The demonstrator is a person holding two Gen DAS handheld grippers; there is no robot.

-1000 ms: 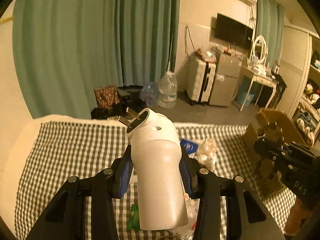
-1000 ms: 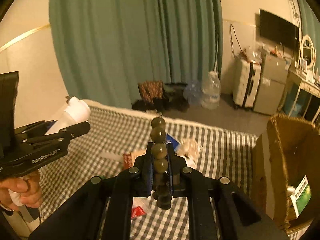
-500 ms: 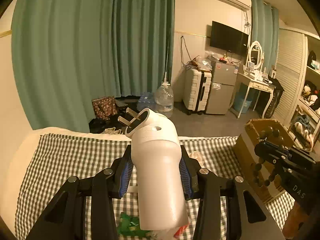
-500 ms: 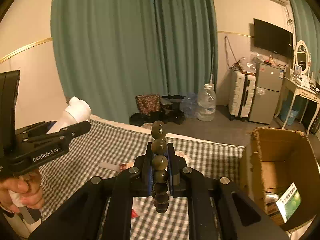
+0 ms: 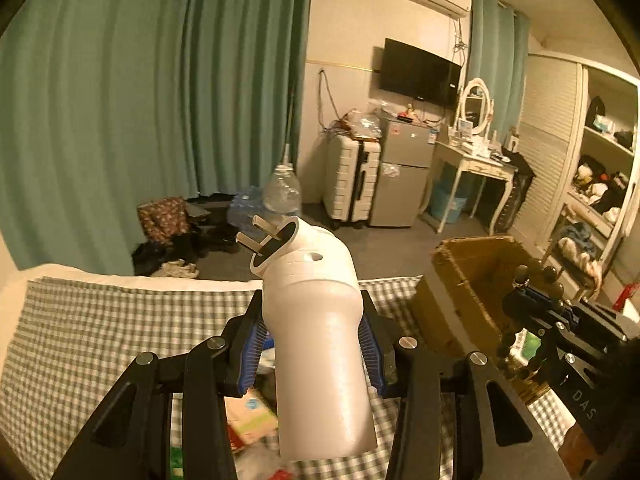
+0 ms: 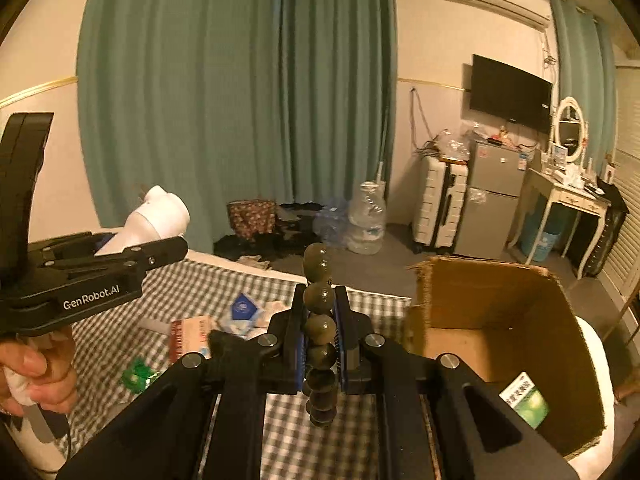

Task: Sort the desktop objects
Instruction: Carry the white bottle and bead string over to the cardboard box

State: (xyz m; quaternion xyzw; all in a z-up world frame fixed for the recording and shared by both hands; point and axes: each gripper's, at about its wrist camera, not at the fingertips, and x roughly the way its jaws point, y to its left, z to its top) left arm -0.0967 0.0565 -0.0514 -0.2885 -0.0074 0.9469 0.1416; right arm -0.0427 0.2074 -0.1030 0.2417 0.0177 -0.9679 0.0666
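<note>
My left gripper (image 5: 310,320) is shut on a white plug-in device (image 5: 316,340) with two metal prongs at its far end, held above the checked cloth (image 5: 100,332). In the right wrist view that same white device (image 6: 154,220) pokes out of the left gripper (image 6: 160,240) at the left. My right gripper (image 6: 320,312) is shut on a string of dark green beads (image 6: 318,320), which stands up and hangs down between its pads. The open cardboard box (image 6: 500,320) sits just to the right of it.
Small packets, a booklet (image 6: 188,336) and a green wrapper (image 6: 138,372) lie on the cloth. A green-and-white packet (image 6: 524,398) lies inside the box. A hand (image 6: 36,372) holds the left gripper's handle. Beyond are curtains, a water jug, a suitcase and a fridge.
Both grippers have swung to the right and a little upward with their loads still held. The cardboard box has come further into both views, and less of the cloth shows.
</note>
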